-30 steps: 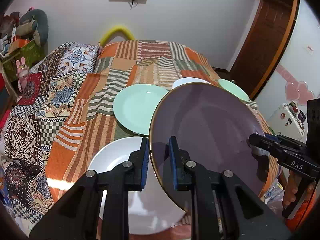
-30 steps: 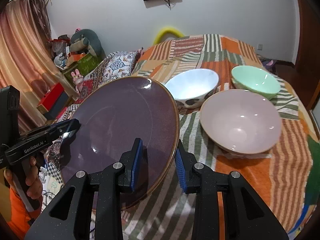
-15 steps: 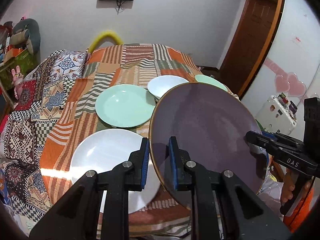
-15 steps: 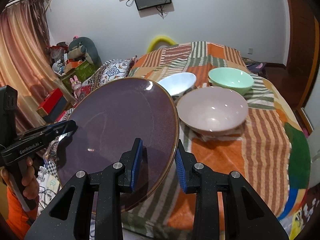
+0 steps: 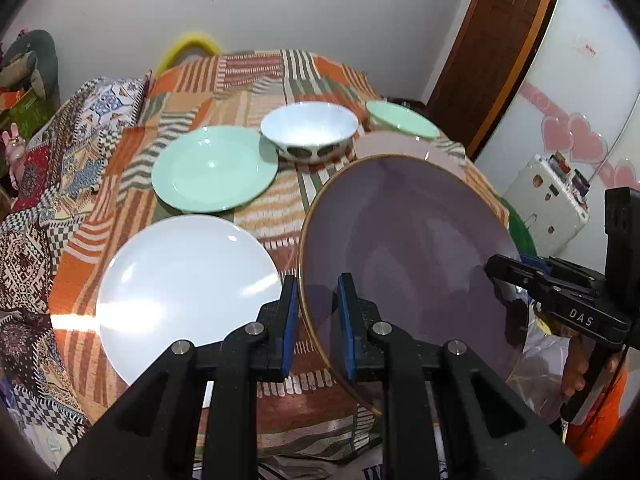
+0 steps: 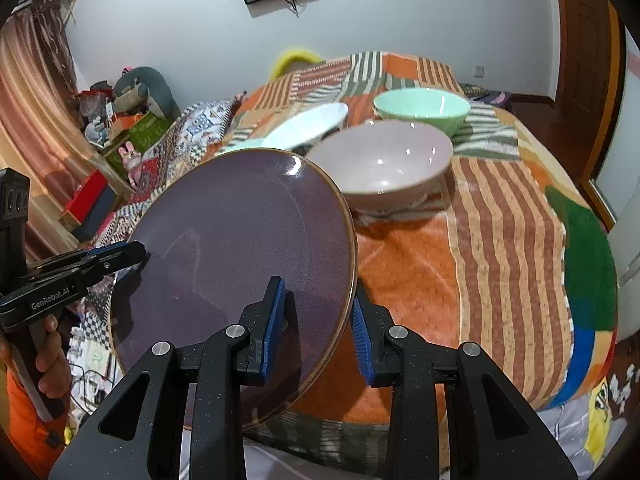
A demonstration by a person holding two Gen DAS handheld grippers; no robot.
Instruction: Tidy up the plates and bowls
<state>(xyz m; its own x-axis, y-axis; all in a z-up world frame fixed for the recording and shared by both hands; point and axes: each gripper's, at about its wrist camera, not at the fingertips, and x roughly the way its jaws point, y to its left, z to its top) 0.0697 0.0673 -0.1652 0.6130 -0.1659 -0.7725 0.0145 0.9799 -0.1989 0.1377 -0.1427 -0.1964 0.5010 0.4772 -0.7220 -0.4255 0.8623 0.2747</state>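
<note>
Together, both pairs of jaws were clamped on one purple plate (image 5: 408, 256): the left gripper (image 5: 318, 320) on its left rim, the right gripper (image 6: 318, 328) on its right rim, holding it tilted above the near edge of the surface (image 6: 500, 216). Left of the jaws lay a white plate (image 5: 180, 284); beyond, a green plate (image 5: 214, 168) and three bowls: white (image 5: 308, 130), pink (image 6: 384, 160), green (image 6: 420, 106).
</note>
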